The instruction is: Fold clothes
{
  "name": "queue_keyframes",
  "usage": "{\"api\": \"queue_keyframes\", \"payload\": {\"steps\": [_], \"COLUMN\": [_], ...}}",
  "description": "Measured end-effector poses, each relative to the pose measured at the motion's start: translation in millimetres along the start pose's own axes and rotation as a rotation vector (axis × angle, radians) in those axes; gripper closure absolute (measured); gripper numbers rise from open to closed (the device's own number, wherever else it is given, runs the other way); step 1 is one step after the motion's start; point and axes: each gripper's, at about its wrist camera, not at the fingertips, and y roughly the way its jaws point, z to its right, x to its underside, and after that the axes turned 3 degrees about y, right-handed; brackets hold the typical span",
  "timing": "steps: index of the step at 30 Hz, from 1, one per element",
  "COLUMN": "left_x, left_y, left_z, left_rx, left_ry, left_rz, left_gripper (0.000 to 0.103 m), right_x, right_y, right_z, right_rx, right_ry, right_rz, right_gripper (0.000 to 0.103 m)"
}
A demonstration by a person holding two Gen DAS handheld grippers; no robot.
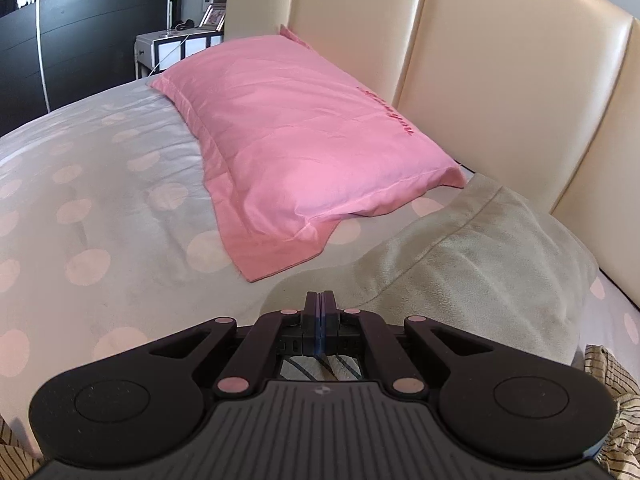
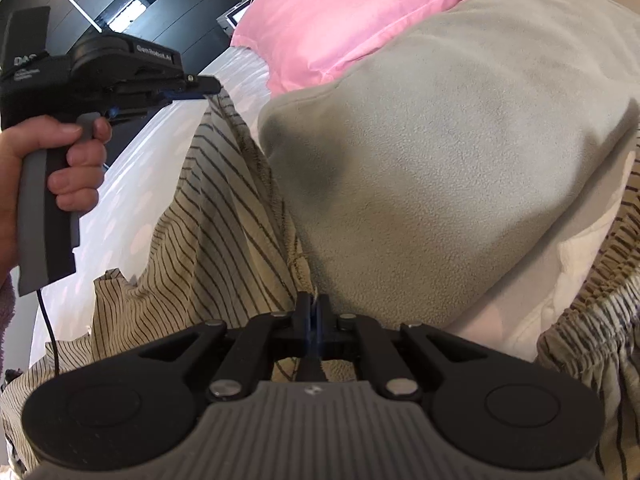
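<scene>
A pink pillow [image 1: 304, 136] was laid on the bed [image 1: 100, 200], whose sheet was dotted with pale pink spots. A cream padded headboard [image 1: 500, 60] was seen behind it, from 12 to 3 o'clock in the left wrist view. A grey-green fleece pillow [image 1: 472, 256] was placed at 4 o'clock of the pink one, just beside its corner. A white nightstand [image 1: 172, 46] was set at 11 o'clock, against a dark wardrobe [image 1: 80, 52].

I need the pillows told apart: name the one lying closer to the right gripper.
The grey-green fleece pillow, lying right ahead of the right gripper. The pink pillow lies farther off, behind it toward the headboard, and has red embroidered lettering.
</scene>
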Motion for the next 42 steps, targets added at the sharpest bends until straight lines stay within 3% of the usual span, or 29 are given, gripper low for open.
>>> {"api": "queue_keyframes", "payload": {"steps": [6,9,16,23,25,29,32,35,38,42], "left_x": [11,16,38,95,114,131,133,134,136,140], "left_y": [4,-7,-39,-46,-40,-38,-47,-57,-58,-47], "left_z": [-14,-24,-68,-137,-151,-168,-175,-172,-157,-135], "left_rx": [-0.021,-0.021,-0.015,-0.049,-0.055,-0.104,-0.110,-0.104,-0.047,0.001], "left_ry": [-0.004,0.043,0.048,-0.106,-0.145,-0.196,-0.201,-0.189,-0.144,-0.118], "left_rz": [-0.028,-0.046,-0.081,-0.114,-0.154,-0.196,-0.182,-0.161,-0.163,-0.166], "left_gripper": [0.103,0.103,0.103,0.103,0.103,0.102,0.095,0.092,0.092,0.092], "right_x": [9,18,57,99,111,117,102,87,76,74], "right_y": [-7,-5,-3,20,21,19,16,22,32,39], "right_z": [-12,-19,-56,-89,-94,-90,-82,-79,-74,-68], "right_rx": [-0.036,-0.072,-0.168,-0.205,-0.184,-0.226,-0.256,-0.190,-0.118,-0.105], "right_ry": [-0.041,-0.083,-0.268,-0.431,-0.458,-0.457,-0.393,-0.361,-0.340,-0.329], "right_rz": [0.014,0.002,0.005,-0.048,-0.079,-0.117,-0.066,-0.019,0.004,-0.031], "right_gripper": [0.100,0.101,0.101,0.100,0.094,0.089,0.089,0.089,0.090,0.090]}}
